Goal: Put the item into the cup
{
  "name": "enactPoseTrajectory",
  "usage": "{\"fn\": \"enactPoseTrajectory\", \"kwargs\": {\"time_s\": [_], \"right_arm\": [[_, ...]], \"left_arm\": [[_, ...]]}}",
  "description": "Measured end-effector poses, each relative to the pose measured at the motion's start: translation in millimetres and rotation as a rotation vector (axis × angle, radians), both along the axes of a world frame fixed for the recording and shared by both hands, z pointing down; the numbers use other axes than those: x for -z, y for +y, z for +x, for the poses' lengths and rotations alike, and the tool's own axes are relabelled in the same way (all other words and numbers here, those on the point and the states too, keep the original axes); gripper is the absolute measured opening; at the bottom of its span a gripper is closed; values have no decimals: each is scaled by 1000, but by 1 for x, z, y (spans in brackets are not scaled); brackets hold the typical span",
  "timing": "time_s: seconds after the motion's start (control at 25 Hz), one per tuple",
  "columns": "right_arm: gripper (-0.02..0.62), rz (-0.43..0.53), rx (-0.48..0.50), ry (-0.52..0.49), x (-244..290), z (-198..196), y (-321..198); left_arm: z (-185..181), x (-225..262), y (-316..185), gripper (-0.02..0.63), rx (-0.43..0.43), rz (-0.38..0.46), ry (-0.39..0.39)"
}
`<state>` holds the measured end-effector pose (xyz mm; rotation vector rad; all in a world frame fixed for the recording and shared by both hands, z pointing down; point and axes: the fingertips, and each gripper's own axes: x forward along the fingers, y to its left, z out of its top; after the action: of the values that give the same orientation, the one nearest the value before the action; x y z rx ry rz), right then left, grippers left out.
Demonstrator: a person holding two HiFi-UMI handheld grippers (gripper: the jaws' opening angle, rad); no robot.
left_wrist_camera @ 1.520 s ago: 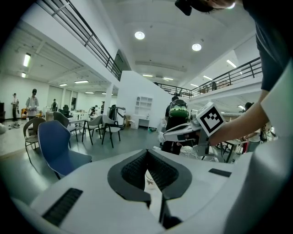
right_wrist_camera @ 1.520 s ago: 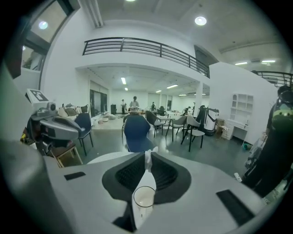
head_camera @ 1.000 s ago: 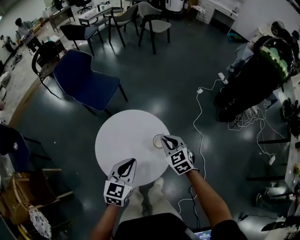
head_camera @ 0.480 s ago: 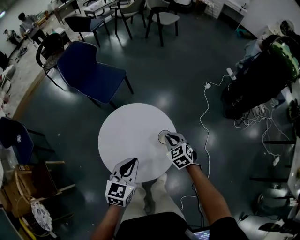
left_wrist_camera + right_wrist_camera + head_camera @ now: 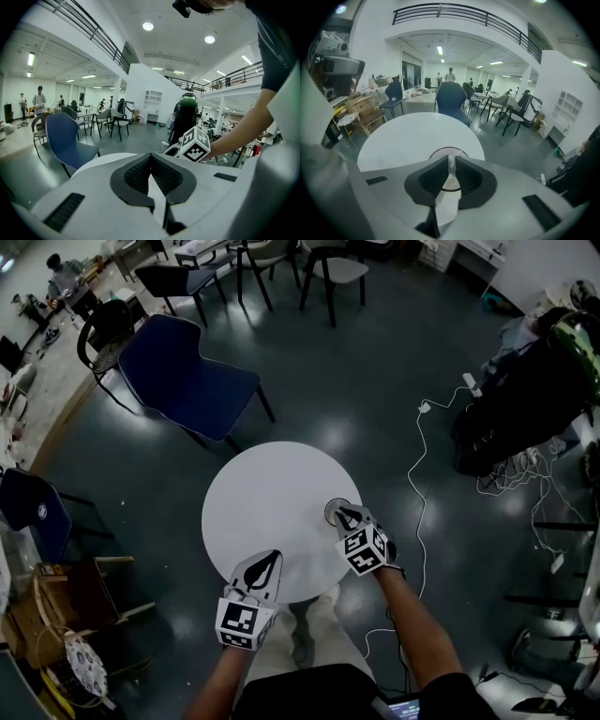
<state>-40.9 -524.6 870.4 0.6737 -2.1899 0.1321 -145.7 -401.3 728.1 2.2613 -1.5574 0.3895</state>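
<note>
**Head view:** One round white table [image 5: 262, 493] stands on a dark floor, and one cup [image 5: 331, 512] sits near its right edge. Two grippers are over the table. The right gripper [image 5: 343, 513] has its tips right over the cup's mouth. The left gripper [image 5: 274, 558] is near the table's front edge, well apart from the cup. Two blue chairs are visible, one [image 5: 183, 381] beyond the table and another [image 5: 28, 512] at the left edge. One white cable [image 5: 417, 474] trails across the floor on the right.

**Left gripper view:** The left gripper [image 5: 151, 155] has its two jaws pressed together at the tips with nothing between them. The right gripper's marker cube [image 5: 196, 144] shows just beyond it.

**Right gripper view:** The right gripper [image 5: 451, 159] has its jaws pinching one thin, pale item [image 5: 451, 165], perhaps a strip of paper, though the view is too distorted to tell. The item hangs directly above the cup [image 5: 438, 151], whose round rim shows just past the jaw tips on the table [image 5: 408, 136]. It is not yet released inside.
</note>
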Motion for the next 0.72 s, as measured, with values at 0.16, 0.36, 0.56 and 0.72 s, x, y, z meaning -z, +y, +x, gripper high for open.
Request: {"fn": "enactPoseTrajectory", "kwargs": {"time_s": [0.16,0.36,0.56,0.72], "right_arm": [[53,-19,-9,-7,-3,1,-5],[107,-49,-30,-39,-1,5,-5],[114,-44,-47,-45,3,-4,-2],[114,-37,-85,-84,20,-3,-2]], "left_arm": [[2,-3,-4,14,1,-19,11],[8,-7,-5,14,-2,-39,30],[2,-6,-3,14,-16,-33,36],[3,3,-2,14,-40,-29,38]]}}
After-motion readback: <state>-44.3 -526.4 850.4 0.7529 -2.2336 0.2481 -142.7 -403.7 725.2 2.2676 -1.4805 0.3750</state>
